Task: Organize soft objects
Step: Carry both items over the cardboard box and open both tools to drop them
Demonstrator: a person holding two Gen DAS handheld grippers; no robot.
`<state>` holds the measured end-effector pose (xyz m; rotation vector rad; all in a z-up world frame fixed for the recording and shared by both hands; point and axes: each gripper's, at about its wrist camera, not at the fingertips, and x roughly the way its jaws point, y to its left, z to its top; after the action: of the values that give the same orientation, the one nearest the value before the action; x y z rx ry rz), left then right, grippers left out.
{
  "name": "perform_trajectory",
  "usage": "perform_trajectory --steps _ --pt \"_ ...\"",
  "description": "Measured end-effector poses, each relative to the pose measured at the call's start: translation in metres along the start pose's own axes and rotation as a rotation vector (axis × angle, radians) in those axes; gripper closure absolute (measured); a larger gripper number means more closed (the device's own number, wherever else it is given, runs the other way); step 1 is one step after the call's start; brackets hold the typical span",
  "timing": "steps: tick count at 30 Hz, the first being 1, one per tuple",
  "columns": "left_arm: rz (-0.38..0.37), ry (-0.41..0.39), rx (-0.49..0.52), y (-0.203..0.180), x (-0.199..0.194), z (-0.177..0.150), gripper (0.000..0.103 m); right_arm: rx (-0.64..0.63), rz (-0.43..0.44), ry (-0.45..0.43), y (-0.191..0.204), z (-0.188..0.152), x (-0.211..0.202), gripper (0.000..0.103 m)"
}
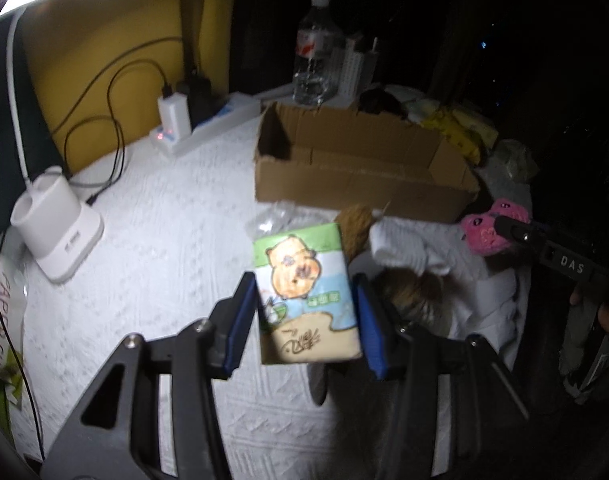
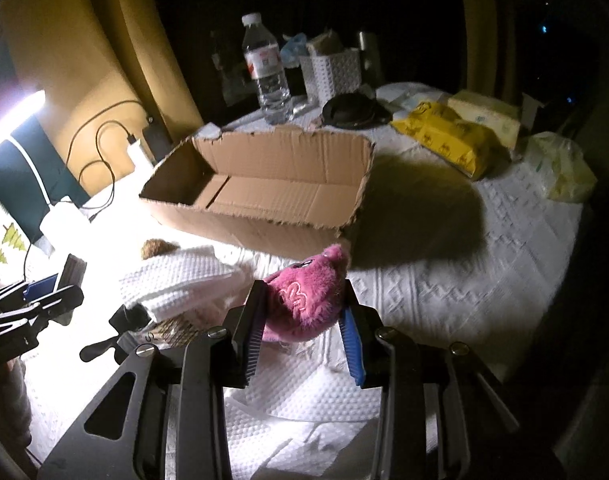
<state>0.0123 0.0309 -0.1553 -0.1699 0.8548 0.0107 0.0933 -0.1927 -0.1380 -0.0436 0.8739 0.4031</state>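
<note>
**Both claws loaded, empty carton ahead**

Left wrist view: nearest the lens, the left claw [image 1: 306, 316] is clamped on a tissue pack [image 1: 304, 292] printed with a cartoon animal, blue pads pressed to its two long sides, the pack held clear of the white-covered bench [image 1: 152, 248]. At three o'clock in the same view a pink plush toy [image 1: 490, 230] sits in the other tool's tip. The right wrist view confirms it: the right claw [image 2: 304, 320] is closed on that plush, fur bulging between the pads. Just beyond the claws lie a folded white towel [image 2: 184, 280] and a brown furry item [image 2: 156, 248], partly hidden beneath it. Farther out, at twelve o'clock, stands an open cardboard box [image 2: 264, 192], its floor bare, apparently the place for the soft things. Behind it are a water bottle [image 2: 266, 72], a white basket [image 2: 336, 70] and, toward two o'clock, a yellow packet [image 2: 448, 140].

The risks, as judged from here: the pack is gripped low, so its free upper half could tip and slip out if swung quickly; either load could catch the box's ragged near wall if carried in too low, shoving the light carton back into the bottle. The two claws travel close together and could collide above the box.
</note>
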Motion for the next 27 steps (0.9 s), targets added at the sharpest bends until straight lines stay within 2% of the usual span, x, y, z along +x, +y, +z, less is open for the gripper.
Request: perform_trajectory --steps 14,27 --pt "-0.042 -0.138 0.125 -0.029 0.008 0.055 0.054 -0.033 0.014 -0.077 -0.012 0.028 -0.013 0.066" --pt "-0.119 -0.096 0.119 -0.052 0.053 0.097 0.054 -0.049 0.027 -0.120 -0.015 0.060 -0.002 0.066"
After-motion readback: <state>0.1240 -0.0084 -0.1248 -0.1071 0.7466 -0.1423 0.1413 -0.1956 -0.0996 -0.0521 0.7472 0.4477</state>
